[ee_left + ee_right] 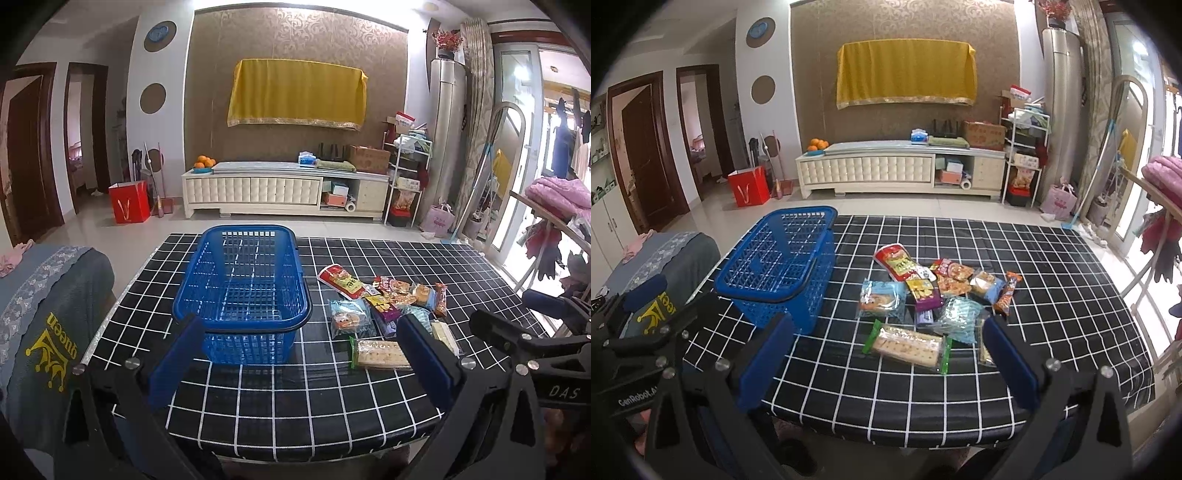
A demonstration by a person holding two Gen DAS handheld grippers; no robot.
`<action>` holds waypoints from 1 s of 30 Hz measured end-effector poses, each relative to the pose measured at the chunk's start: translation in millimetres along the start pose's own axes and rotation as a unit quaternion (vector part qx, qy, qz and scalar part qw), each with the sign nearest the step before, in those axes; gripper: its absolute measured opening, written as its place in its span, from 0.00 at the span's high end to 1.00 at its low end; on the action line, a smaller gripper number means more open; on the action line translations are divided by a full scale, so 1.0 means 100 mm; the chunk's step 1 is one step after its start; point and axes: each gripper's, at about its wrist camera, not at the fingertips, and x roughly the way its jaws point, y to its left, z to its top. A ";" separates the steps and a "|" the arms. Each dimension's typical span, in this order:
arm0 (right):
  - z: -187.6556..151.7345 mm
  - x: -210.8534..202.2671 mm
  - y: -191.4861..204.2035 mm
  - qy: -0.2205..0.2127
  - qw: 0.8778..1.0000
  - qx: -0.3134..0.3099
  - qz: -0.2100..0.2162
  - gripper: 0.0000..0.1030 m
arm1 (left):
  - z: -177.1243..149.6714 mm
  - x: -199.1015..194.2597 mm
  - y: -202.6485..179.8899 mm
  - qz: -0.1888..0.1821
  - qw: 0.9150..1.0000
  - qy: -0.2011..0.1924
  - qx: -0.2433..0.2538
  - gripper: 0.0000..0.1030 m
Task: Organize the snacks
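An empty blue plastic basket (242, 280) stands on the black grid-patterned table (295, 398), also in the right wrist view (775, 266). To its right lies a pile of snack packets (384, 306), (931, 291): a red bag (897, 262), a cracker pack with green ends (908, 347), a light blue packet (882, 297), a purple pack (925, 293). My left gripper (299, 354) is open and empty, above the table's near edge in front of the basket. My right gripper (886, 350) is open and empty, in front of the cracker pack.
A chair draped with grey cloth (44, 325) stands at the table's left. A white TV cabinet (284, 192) and a red bag (129, 201) are across the floor. A drying rack with pink bedding (557, 195) stands at the right.
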 end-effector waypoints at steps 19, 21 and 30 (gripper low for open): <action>0.02 -0.04 0.04 0.007 1.000 -0.002 0.013 0.00 | 0.02 -0.02 0.01 -0.002 1.000 0.005 0.000 0.00; 0.02 -0.04 0.03 0.008 1.000 -0.001 0.015 0.00 | 0.02 -0.02 0.01 -0.003 1.000 0.005 0.000 0.00; 0.03 -0.05 0.06 0.009 1.000 -0.003 0.019 0.00 | 0.02 -0.01 0.02 -0.010 1.000 0.010 -0.004 0.00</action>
